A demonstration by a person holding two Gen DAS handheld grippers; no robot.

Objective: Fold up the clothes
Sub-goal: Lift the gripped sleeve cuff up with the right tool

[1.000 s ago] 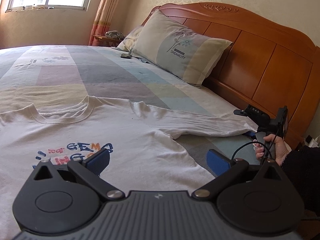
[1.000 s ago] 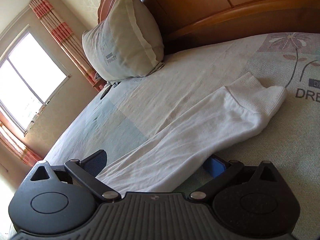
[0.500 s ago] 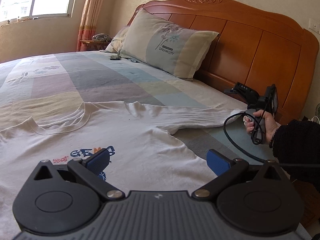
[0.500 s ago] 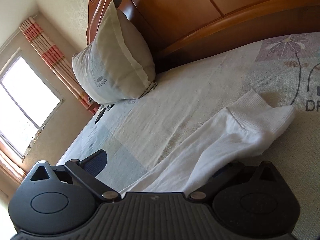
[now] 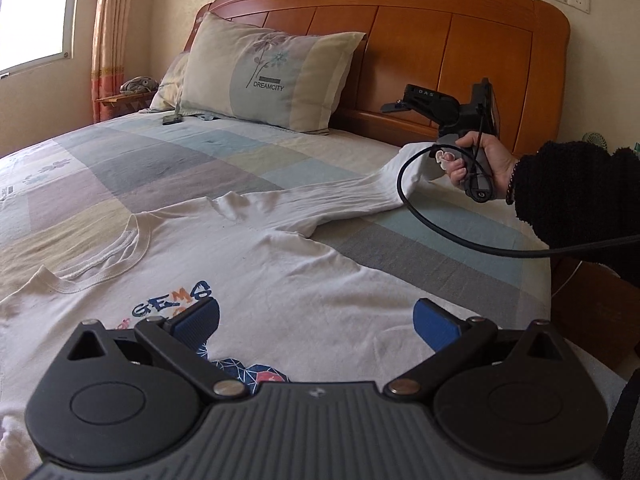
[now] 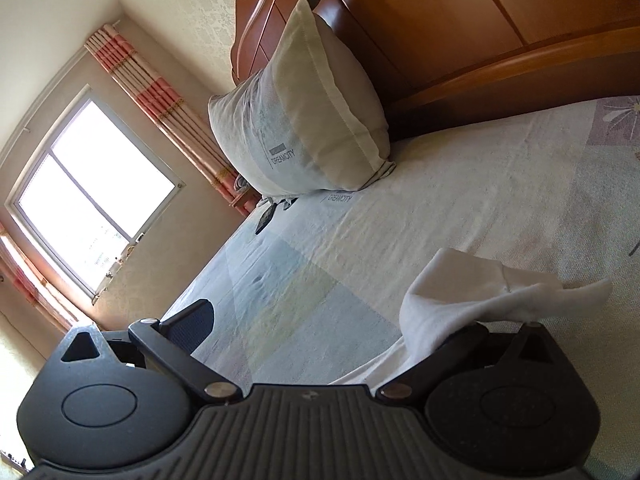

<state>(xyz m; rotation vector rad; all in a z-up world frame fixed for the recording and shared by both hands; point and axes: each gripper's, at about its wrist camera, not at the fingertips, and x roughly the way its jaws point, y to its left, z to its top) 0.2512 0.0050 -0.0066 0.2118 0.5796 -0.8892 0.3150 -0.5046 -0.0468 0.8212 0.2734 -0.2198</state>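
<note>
Nothing is folded yet, by the look of it: in the left wrist view the white shirt (image 5: 248, 280) lies face up and flat on the bed (image 5: 168, 168), collar at nine o'clock, one long sleeve (image 5: 340, 204) stretching toward two o'clock. The left gripper (image 5: 316, 320) hovers over the print, jaws spread wide, gripping nothing. A hand (image 5: 476, 164) holds the right gripper (image 5: 436, 104) at the cuff. Over to the right wrist view: cuff (image 6: 480, 296) draped over the four o'clock finger, jaws apart, right gripper (image 6: 344, 320) not clamped. Every fold remains.
</note>
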